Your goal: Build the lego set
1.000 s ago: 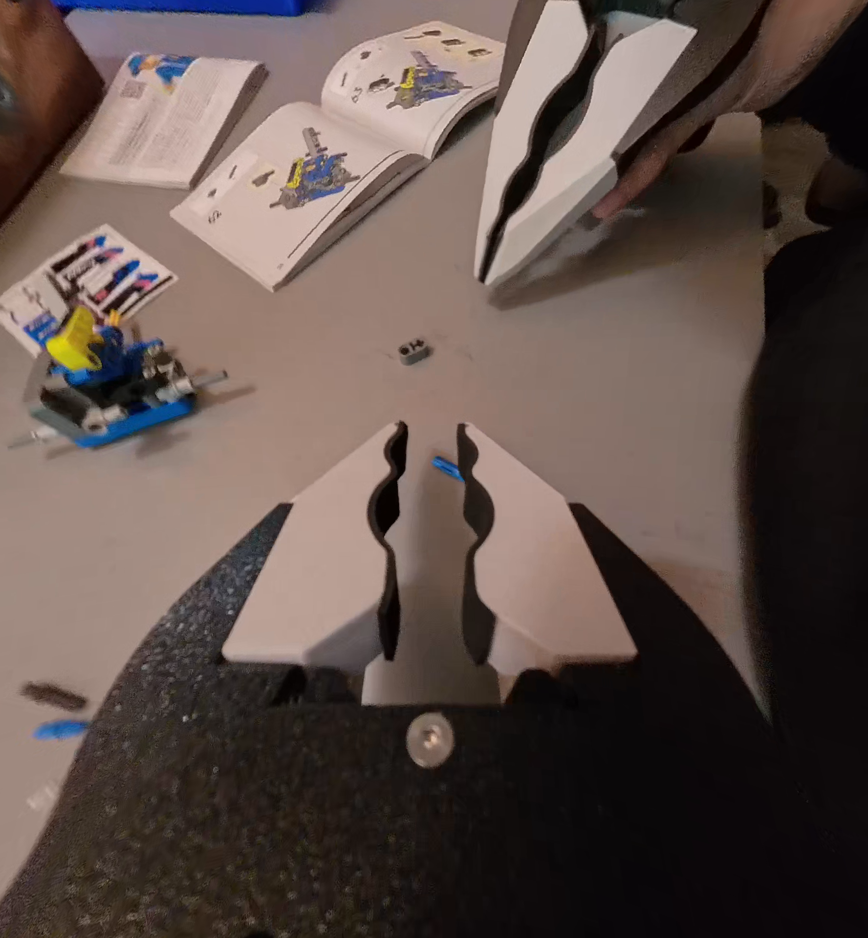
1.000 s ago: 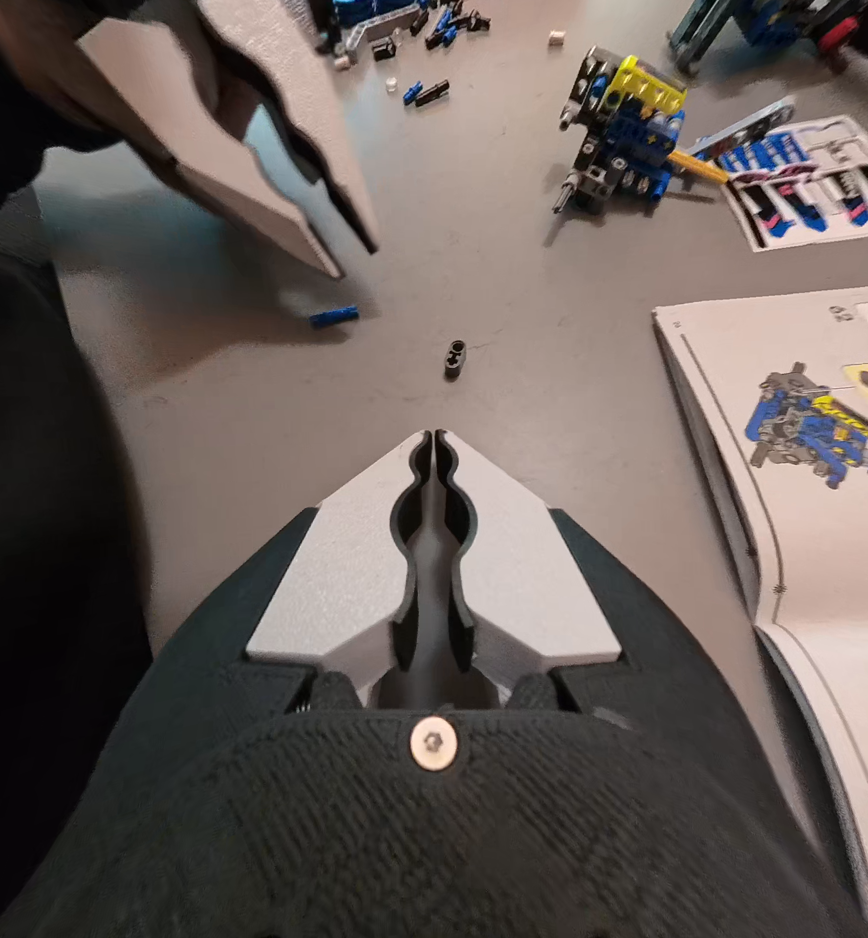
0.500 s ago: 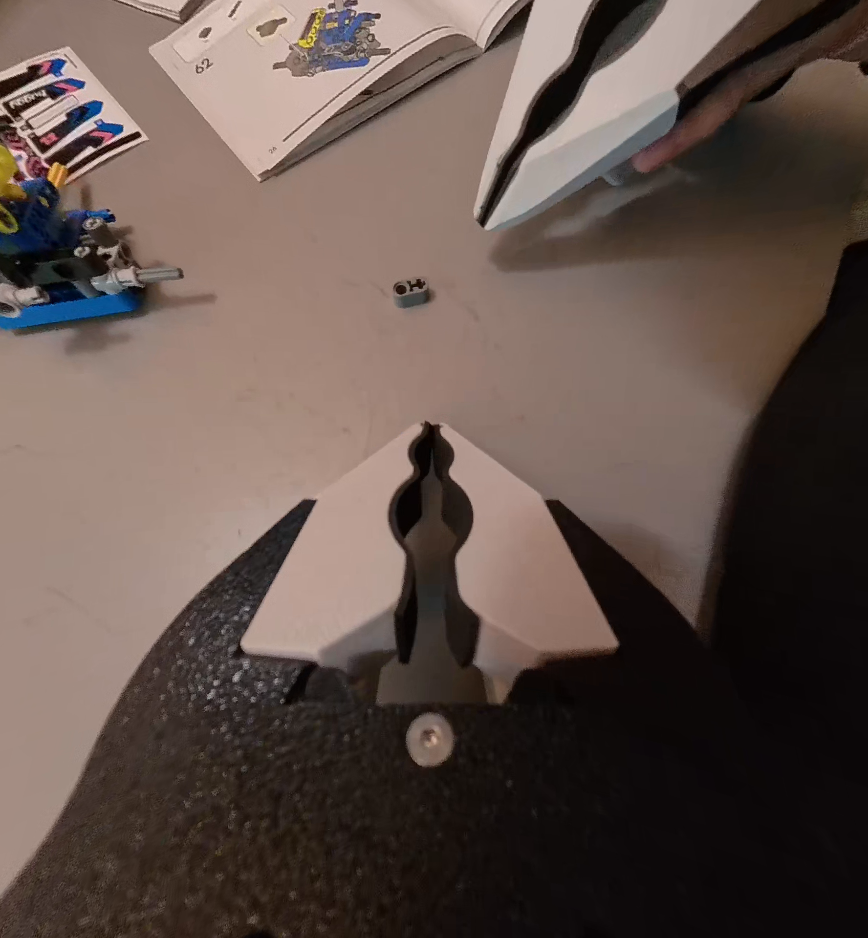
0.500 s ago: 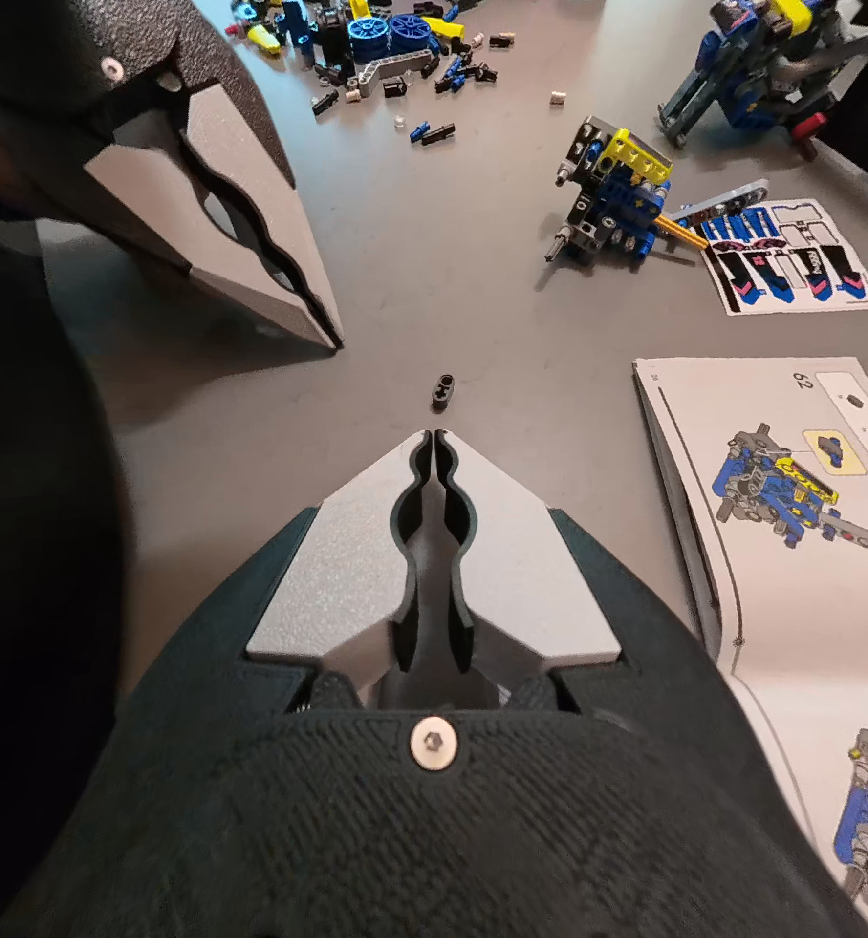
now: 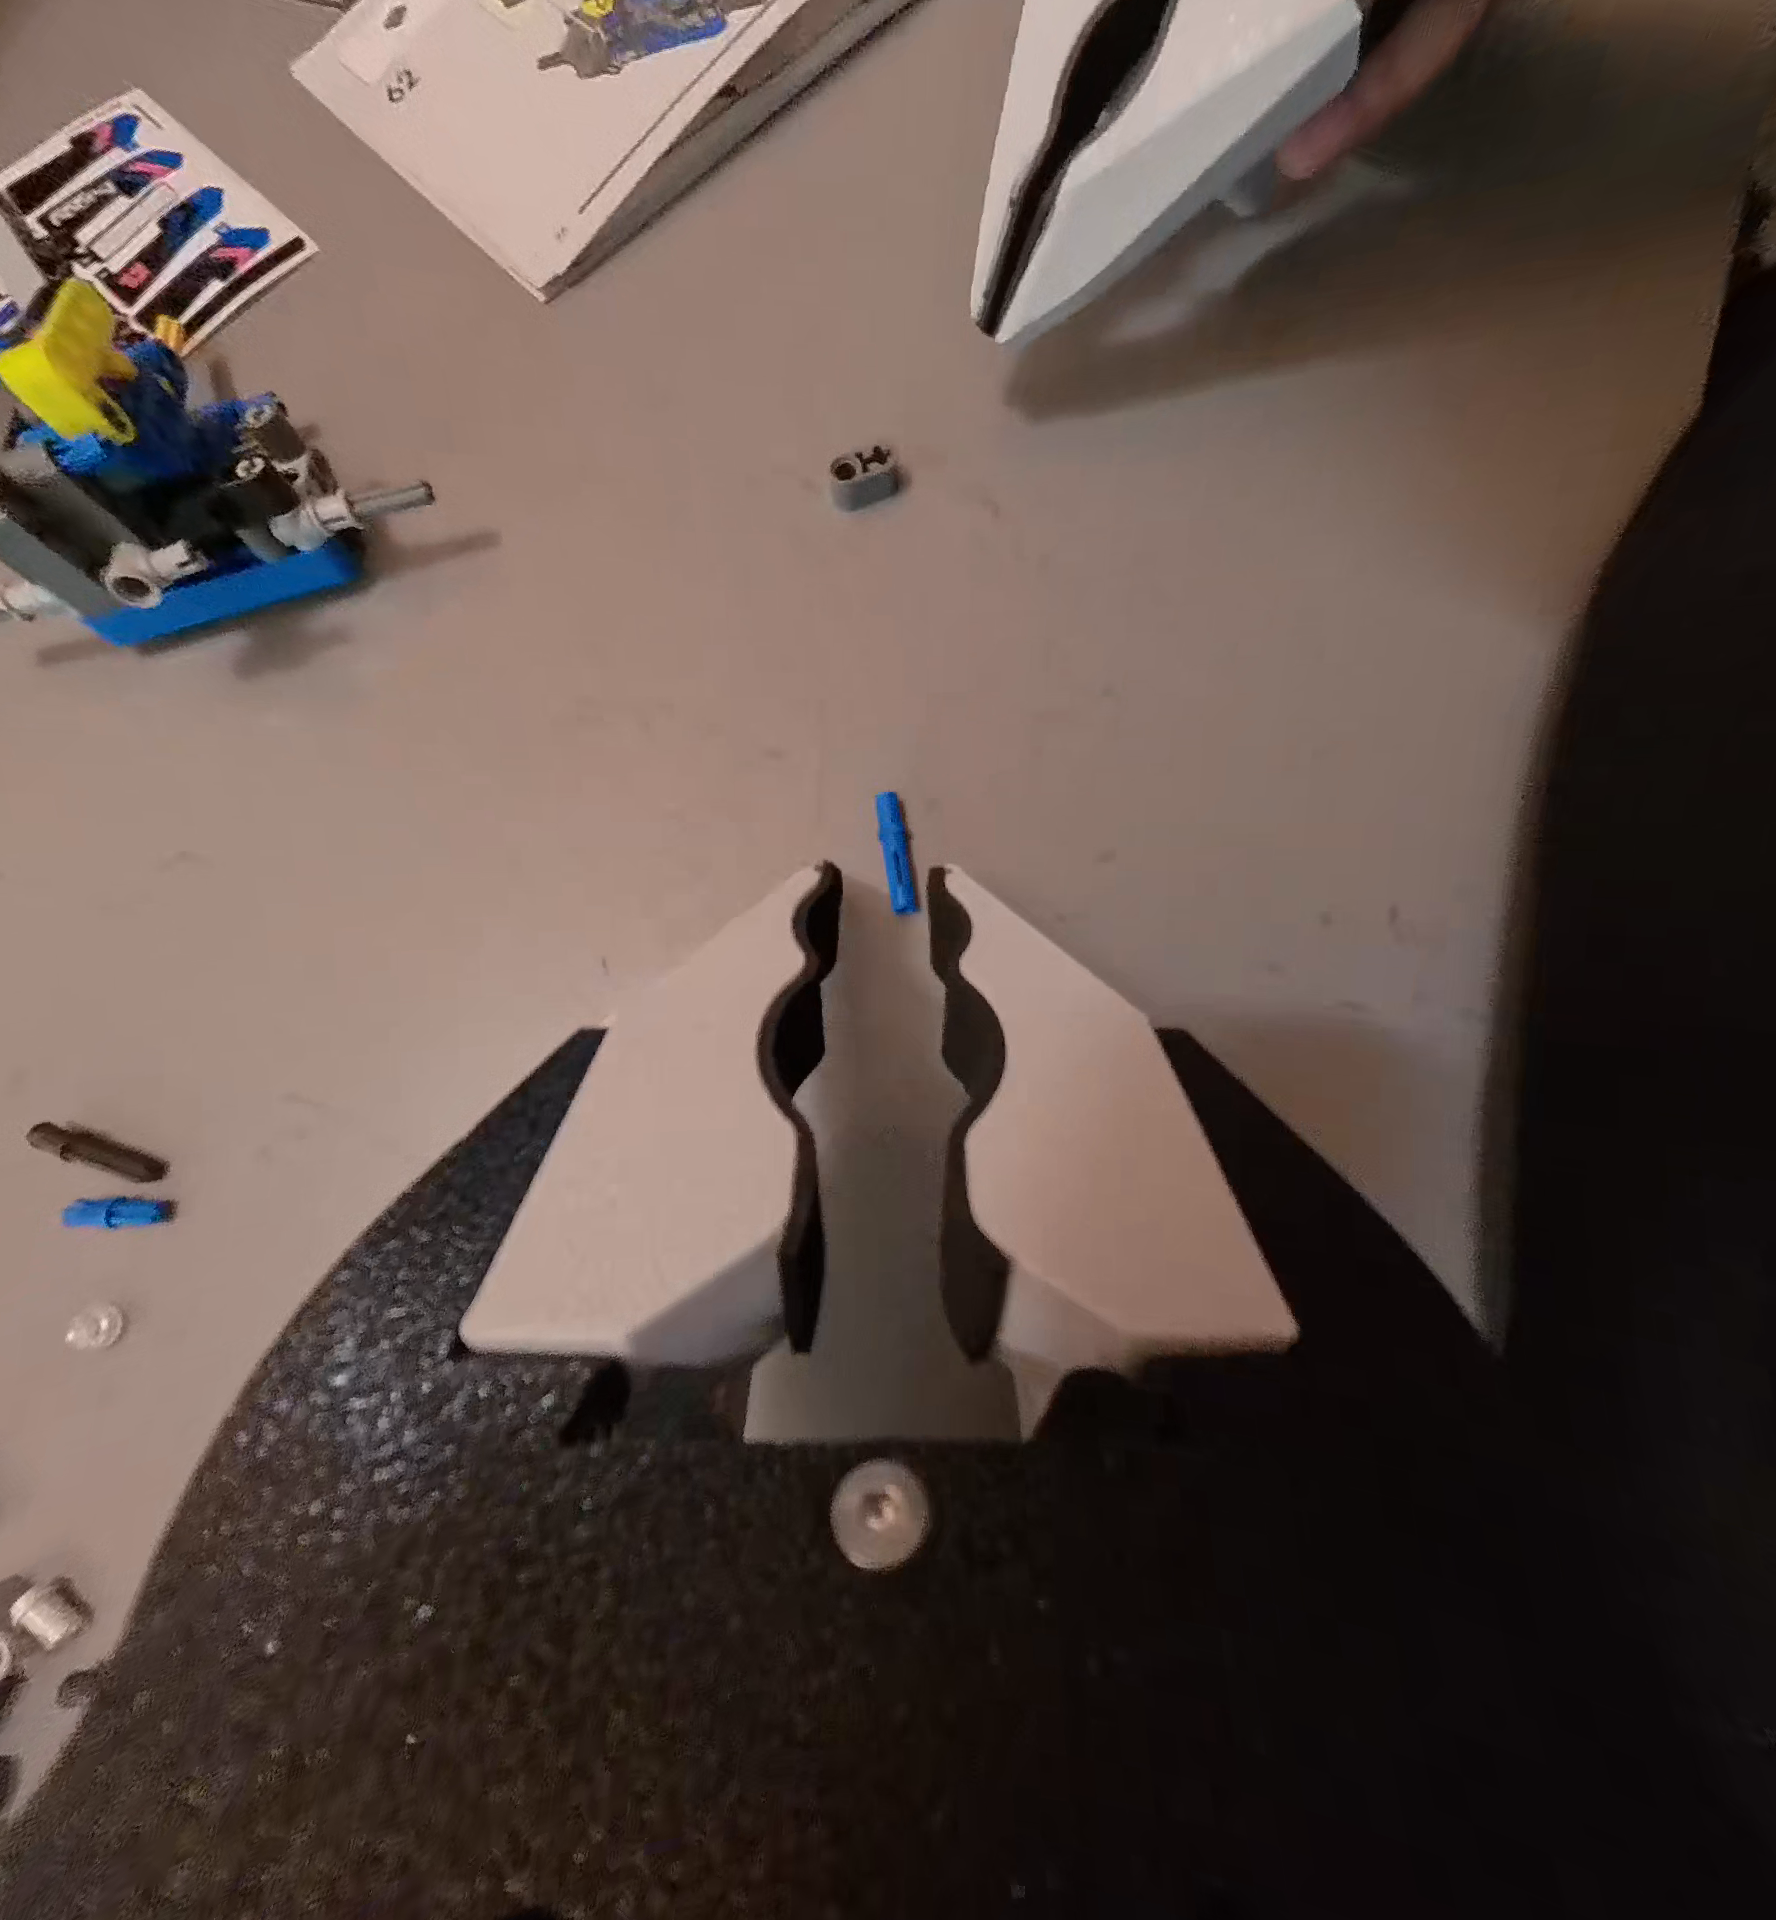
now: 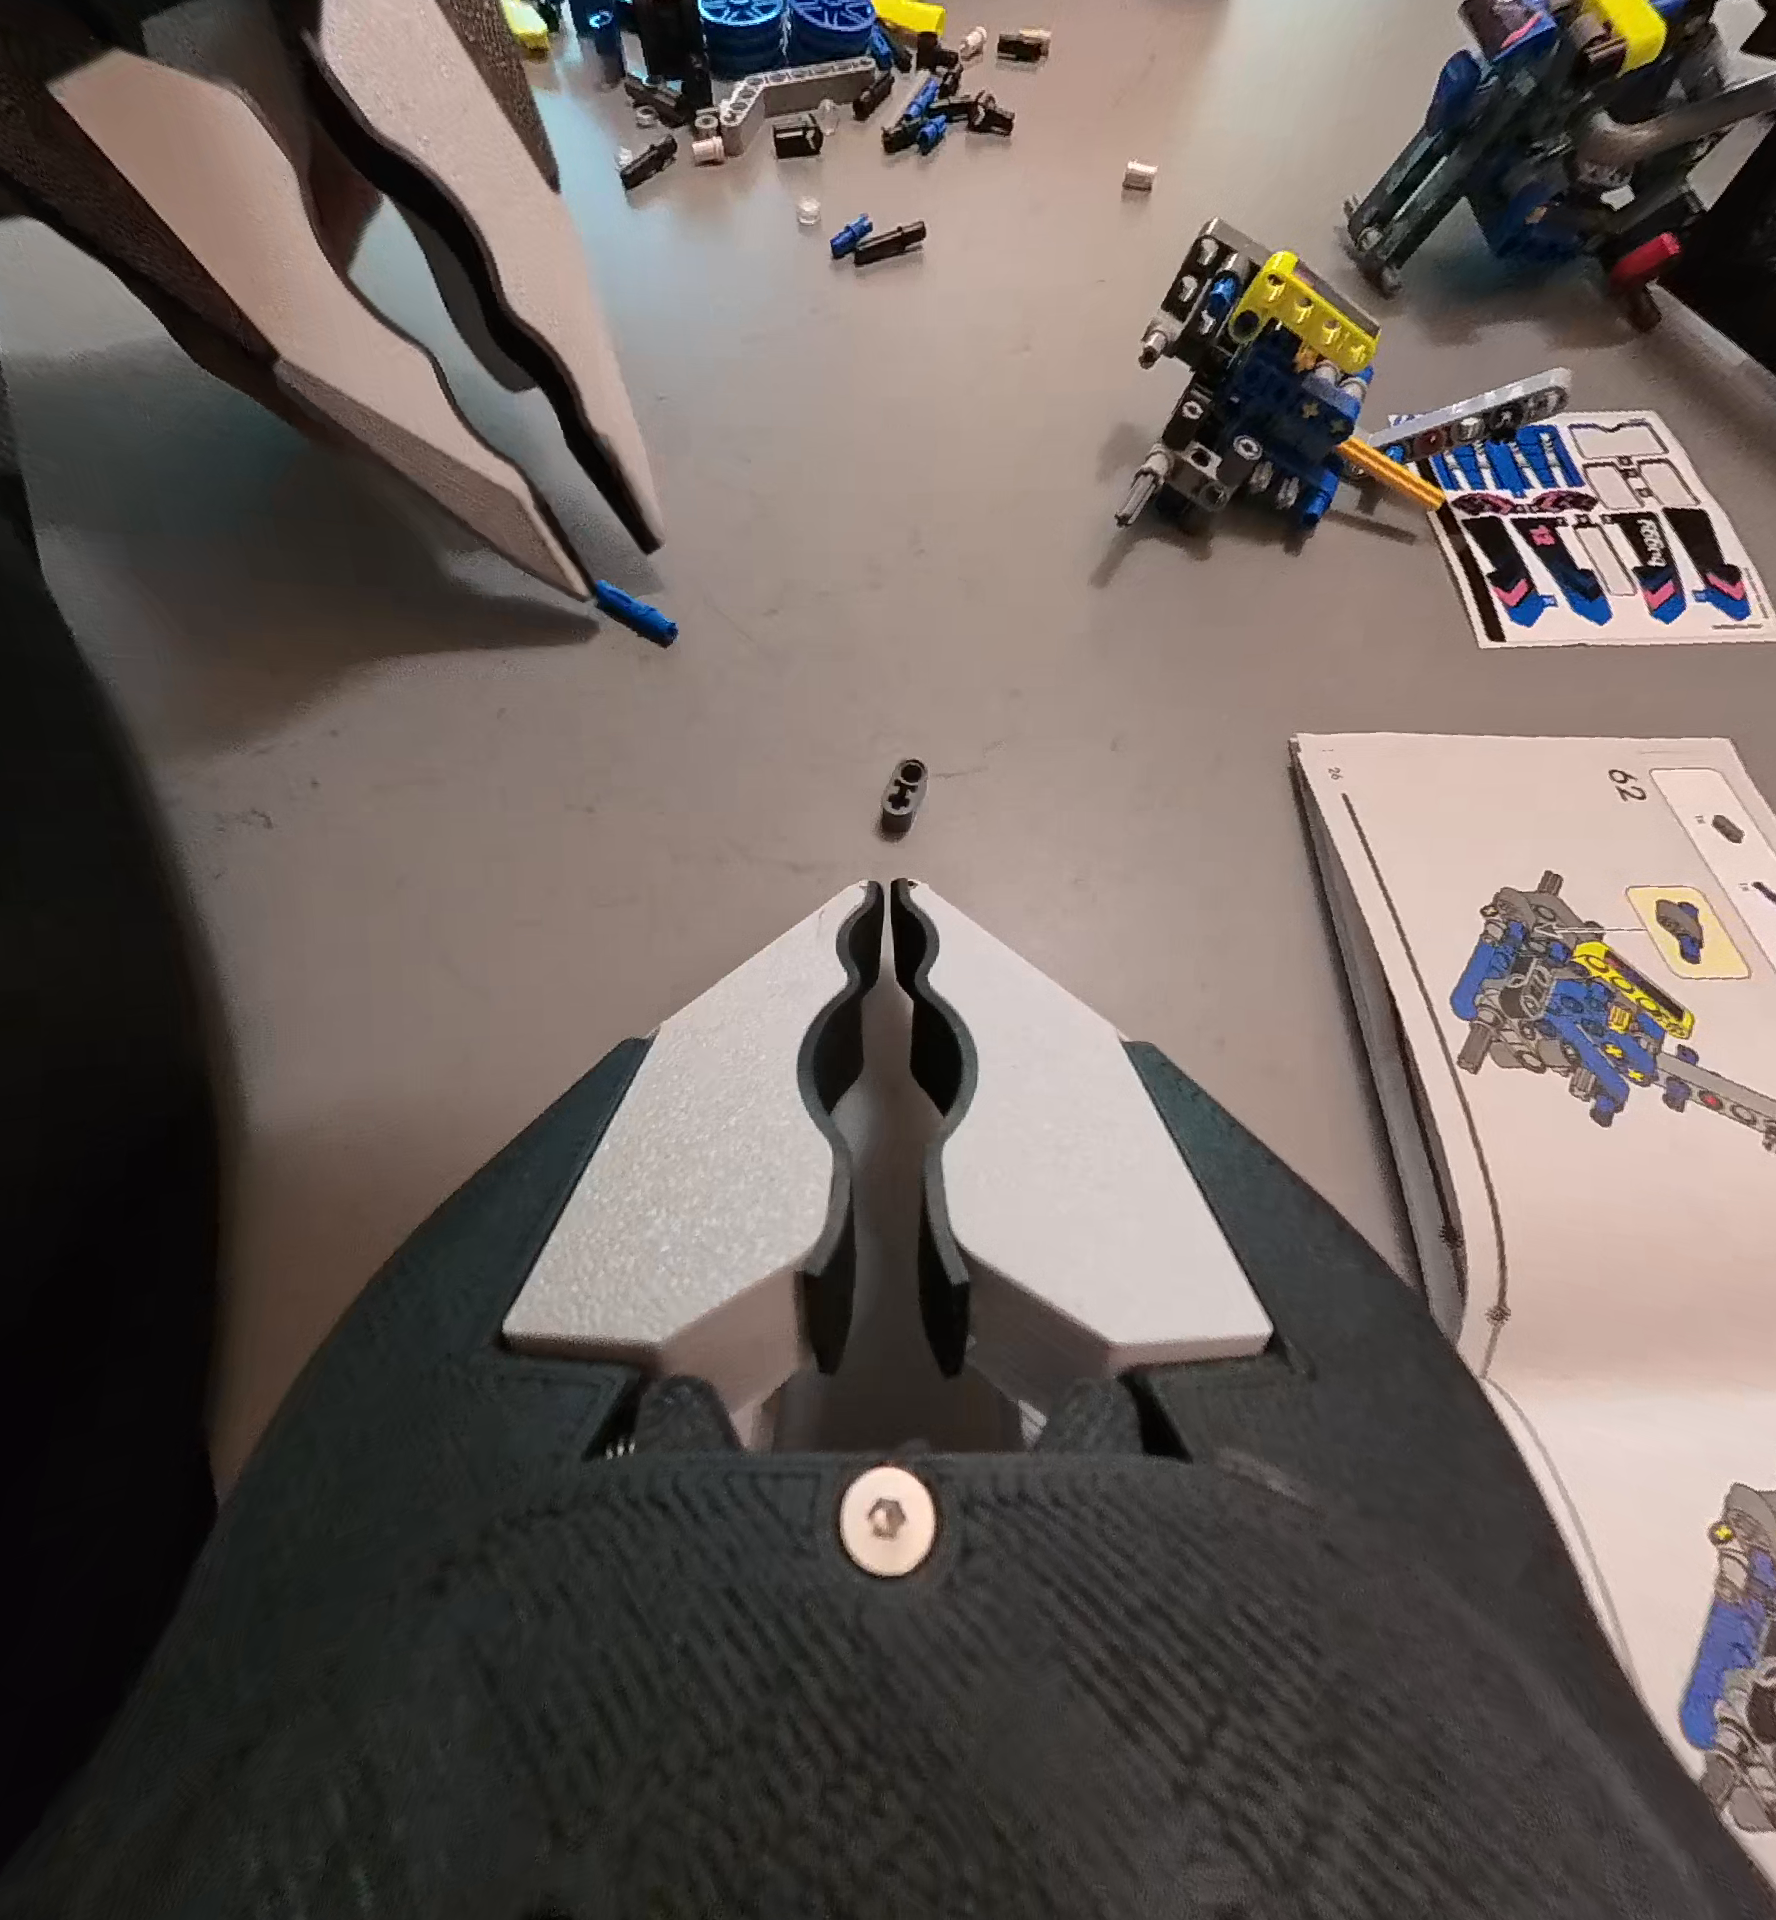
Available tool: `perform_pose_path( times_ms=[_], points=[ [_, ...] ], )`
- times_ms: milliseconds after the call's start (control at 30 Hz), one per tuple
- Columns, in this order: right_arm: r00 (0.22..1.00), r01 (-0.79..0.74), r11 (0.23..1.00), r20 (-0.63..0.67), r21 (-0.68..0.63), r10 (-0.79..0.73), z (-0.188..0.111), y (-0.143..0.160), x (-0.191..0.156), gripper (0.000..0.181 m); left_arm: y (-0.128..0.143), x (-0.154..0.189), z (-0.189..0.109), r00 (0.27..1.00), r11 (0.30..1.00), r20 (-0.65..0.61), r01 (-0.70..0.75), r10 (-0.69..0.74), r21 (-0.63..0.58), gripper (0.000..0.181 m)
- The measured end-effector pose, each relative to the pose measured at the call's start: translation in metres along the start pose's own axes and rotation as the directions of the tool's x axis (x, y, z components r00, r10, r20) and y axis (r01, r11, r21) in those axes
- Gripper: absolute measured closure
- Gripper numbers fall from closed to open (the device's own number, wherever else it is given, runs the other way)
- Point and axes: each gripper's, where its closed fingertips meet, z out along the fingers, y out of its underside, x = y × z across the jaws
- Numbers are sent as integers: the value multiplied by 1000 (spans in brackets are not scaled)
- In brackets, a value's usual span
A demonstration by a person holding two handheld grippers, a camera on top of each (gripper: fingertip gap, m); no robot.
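Lego pieces lie spread over a grey table (image 5: 551, 831). A small blue pin (image 5: 894, 854) rests flat on it, just ahead of the left gripper (image 5: 884, 883), its near end reaching in between the two fingertips. That gripper's fingers stand a narrow way apart with nothing clamped between them. In the right wrist view the left gripper (image 6: 619, 566) comes in steeply from the upper left, tips angled down to the table beside the same blue pin (image 6: 635, 613); whether a tip touches the pin I cannot tell.

Further out sits a small grey connector (image 5: 866, 480), alone on bare table, well apart from the pin. The right gripper (image 6: 886, 885) is held low, pointing forward at this connector (image 6: 903, 795), which lies just beyond its tips. Its fingers are almost together at the tips, holding nothing. From the left wrist view the right gripper (image 5: 993, 317) slants down from the upper right, tips near the table, with part of a hand (image 5: 1372, 94) behind it.

A half-built blue and yellow model (image 6: 1253, 400) stands to the right, beside a sticker sheet (image 6: 1601, 530). An open instruction booklet (image 6: 1590, 1039) lies at the right edge. Loose parts (image 6: 811, 73) are heaped at the far side, and a bigger blue build (image 6: 1549, 114) sits at the far right.
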Motion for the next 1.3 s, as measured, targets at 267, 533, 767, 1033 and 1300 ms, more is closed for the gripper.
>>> perform_pose_path(
  times_ms=[267, 533, 767, 1033, 1300],
  points=[
    [992, 126, 992, 24, 14, -126, 3, -7, -14, 177, -3, 7, 10, 1000, 1000, -25, -12, 12, -4, 180],
    [868, 483, 875, -145, 27, -475, 11, -25, -20, 159, -55, 22, 16, 970, 979, -225, 132, -95, 154, 179],
    [770, 616, 787, -225, 19, -597, 8, -28, -19, 163, -85, 27, 20, 941, 961, -326, 173, -96, 215, 179],
    [800, 532, 846, -351, 42, -486, -3, -32, 11, 178, -116, 11, 24, 949, 919, -295, 214, -114, 332, 179],
    [920, 284, 933, -338, 222, -199, -13, -43, 30, 180, -134, -5, 25, 976, 880, -200, 173, -91, 442, 172]
  ],
)
